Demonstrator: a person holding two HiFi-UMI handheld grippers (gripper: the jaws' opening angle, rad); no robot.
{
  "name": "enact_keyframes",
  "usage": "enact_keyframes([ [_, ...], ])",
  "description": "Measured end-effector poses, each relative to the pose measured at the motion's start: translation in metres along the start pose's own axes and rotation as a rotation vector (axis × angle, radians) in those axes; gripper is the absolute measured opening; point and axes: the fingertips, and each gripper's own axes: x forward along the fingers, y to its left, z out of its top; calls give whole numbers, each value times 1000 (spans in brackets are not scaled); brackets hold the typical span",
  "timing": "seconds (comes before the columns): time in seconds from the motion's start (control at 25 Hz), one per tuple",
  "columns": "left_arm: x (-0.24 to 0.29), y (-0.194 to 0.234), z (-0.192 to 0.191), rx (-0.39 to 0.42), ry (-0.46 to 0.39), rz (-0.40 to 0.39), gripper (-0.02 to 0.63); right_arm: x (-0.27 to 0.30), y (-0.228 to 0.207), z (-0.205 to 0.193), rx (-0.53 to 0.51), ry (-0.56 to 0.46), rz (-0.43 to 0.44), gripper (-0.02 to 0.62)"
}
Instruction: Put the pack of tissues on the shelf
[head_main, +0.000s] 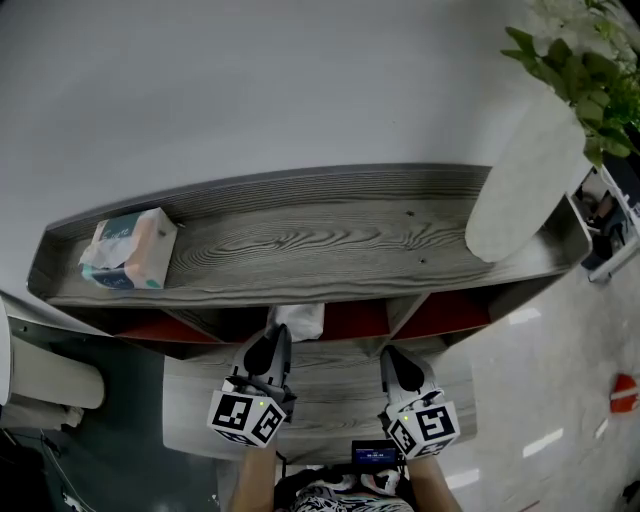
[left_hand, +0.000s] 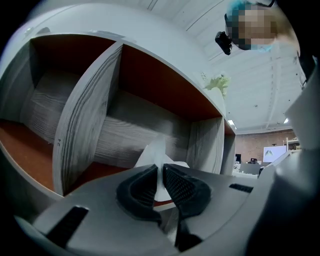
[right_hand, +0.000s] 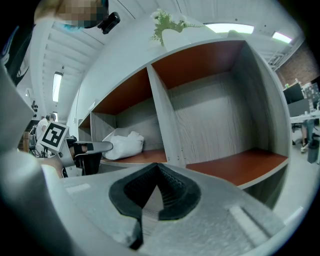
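Observation:
The pack of tissues (head_main: 298, 321) is a soft white plastic bundle lying at the mouth of the middle cubby of the grey wood shelf (head_main: 330, 243). My left gripper (head_main: 270, 345) is shut on it. In the left gripper view a thin white flap of the pack (left_hand: 157, 154) is pinched between the black pads (left_hand: 184, 186). The right gripper view shows the pack (right_hand: 124, 143) resting on the red-brown cubby floor, with the left gripper (right_hand: 99, 148) at its near end. My right gripper (head_main: 397, 362) hangs beside it in front of the shelf, shut and empty (right_hand: 157, 169).
A boxed tissue pack (head_main: 130, 250) lies on the shelf top at the left. A white vase (head_main: 525, 180) with a green plant (head_main: 580, 55) stands at the right end. Upright dividers (right_hand: 165, 120) split the cubbies, and the right cubby (right_hand: 235, 165) holds nothing.

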Motion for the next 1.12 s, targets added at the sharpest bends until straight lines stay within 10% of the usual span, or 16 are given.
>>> enact_keyframes([
  [1.12,15,12,-10,50,66,134,54,-8,1,4,1,-21,-14,5],
])
